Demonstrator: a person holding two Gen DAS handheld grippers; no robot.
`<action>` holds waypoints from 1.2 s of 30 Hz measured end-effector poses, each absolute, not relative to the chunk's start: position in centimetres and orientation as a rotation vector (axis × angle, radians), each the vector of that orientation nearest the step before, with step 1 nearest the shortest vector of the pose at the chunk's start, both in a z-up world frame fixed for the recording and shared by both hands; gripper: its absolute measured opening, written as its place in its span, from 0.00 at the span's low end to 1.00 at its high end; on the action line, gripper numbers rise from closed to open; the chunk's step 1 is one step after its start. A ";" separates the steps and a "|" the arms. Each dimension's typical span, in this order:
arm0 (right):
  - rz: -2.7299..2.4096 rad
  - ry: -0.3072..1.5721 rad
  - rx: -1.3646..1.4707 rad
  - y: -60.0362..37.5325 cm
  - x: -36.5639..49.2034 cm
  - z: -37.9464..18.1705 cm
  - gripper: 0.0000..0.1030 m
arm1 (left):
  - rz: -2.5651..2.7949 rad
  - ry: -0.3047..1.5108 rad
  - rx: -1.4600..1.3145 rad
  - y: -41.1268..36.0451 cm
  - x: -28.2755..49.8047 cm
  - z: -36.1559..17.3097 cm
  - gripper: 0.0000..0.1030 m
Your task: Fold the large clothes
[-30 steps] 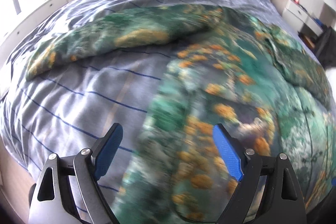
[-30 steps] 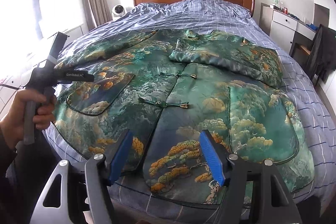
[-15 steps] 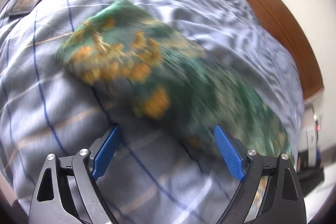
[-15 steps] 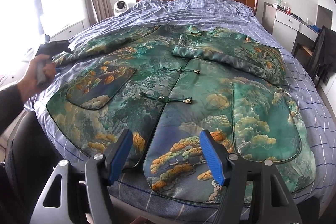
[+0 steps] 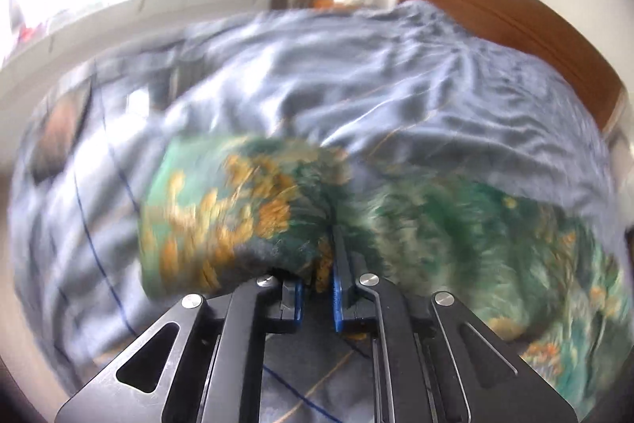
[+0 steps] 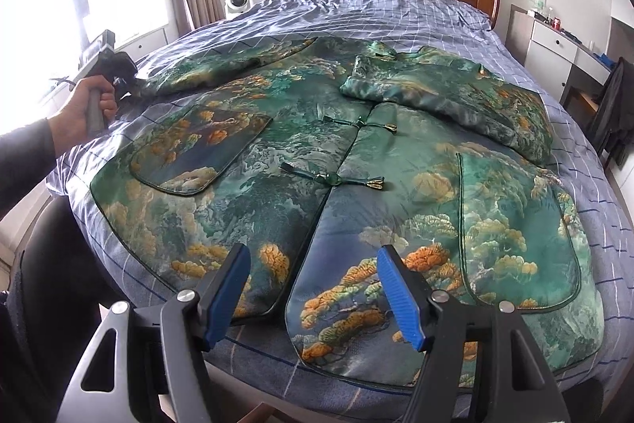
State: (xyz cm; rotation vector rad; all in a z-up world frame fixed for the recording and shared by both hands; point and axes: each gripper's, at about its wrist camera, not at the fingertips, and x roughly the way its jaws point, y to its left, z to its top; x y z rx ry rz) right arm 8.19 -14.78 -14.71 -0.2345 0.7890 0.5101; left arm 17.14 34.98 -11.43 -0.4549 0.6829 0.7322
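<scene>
While the green brocade jacket (image 6: 337, 161) lies spread face-up on the blue checked bed (image 6: 396, 10), the left gripper (image 5: 317, 288) has just closed its jaws and pinches the cuff of the outstretched sleeve (image 5: 222, 221). Near the hem, the right gripper (image 6: 313, 292) hovers with fingers apart, holding nothing.

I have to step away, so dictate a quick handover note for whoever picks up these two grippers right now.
Left gripper: jaws have just closed, now shut on the cuff of the jacket's left sleeve.
Right gripper: open, empty, hovering over the hem.
Green brocade jacket lies front up on the bed, frog buttons fastened.
Done: right sleeve already folded across the chest.
Left: fold the left sleeve in, then fold the body.
</scene>
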 end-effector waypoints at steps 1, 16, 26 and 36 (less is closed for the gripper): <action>0.510 0.791 -0.230 -14.9 8.2 -14.7 0.66 | 0.722 0.673 -0.407 34.1 17.3 -10.6 0.08; 0.490 0.752 -0.178 -16.0 7.7 -13.9 0.66 | 0.311 0.566 0.496 9.1 20.7 -6.6 0.09; 0.467 0.742 -0.134 -17.2 8.5 -12.9 0.66 | 0.081 0.834 0.654 1.5 21.5 -15.3 0.22; 0.630 0.921 0.248 -17.4 20.7 -10.8 0.67 | 0.024 0.809 0.305 5.1 13.4 -13.0 0.83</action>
